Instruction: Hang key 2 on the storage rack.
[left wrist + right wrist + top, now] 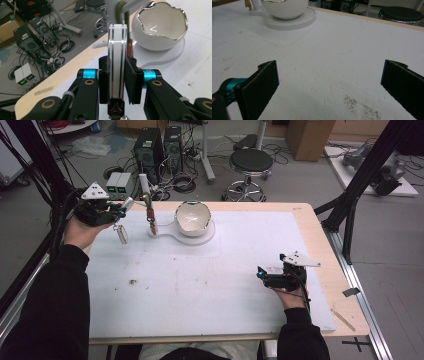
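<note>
Since the left gripper clamps the slim, stiff, glossy perfume bottle by its flat faces, it looks slippery and breakable, while the right gripper gapes empty.

My table carries a white mat. On the mat, a white base lies at the far side; a dark speck sits well nearer me from the base.

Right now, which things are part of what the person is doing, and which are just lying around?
In use:
- left gripper, shut on the clear flat piece
- white bowl on its round white base
- small upright stand beside the bowl

Lying about:
- stool
- computer towers
- cardboard box
- right gripper, open over bare table
</note>
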`<state>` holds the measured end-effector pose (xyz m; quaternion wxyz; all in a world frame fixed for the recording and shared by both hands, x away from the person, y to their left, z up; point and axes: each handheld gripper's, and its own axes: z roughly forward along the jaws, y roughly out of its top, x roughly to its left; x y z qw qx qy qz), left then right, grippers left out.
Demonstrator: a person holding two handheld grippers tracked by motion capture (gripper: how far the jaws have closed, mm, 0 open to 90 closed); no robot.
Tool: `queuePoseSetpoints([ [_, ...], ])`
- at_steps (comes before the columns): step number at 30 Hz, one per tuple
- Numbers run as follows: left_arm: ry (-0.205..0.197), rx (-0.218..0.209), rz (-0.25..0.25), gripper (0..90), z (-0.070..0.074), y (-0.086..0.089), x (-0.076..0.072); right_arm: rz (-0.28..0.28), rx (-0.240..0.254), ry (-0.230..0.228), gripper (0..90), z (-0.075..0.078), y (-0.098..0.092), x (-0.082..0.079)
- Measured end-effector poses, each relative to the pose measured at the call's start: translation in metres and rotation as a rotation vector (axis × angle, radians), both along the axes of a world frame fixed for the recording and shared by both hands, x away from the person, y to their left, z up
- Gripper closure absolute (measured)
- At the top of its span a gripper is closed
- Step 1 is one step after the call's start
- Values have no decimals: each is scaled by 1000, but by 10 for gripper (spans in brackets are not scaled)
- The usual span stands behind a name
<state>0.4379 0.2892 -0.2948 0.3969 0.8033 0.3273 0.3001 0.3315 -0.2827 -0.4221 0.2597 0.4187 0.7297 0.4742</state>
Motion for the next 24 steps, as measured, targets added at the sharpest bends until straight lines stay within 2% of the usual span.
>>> queuePoseSetpoints([
  [13, -27, -8, 12, 752, 22, 11, 8, 0, -2, -4, 6, 0, -1, 0],
  [18, -48, -11, 21, 752, 30, 11, 11, -4, 1, -6, 6, 0, -2, -1],
  [24, -57, 16, 26, 752, 39, 8, 18, -2, 0, -2, 6, 0, -2, -1],
])
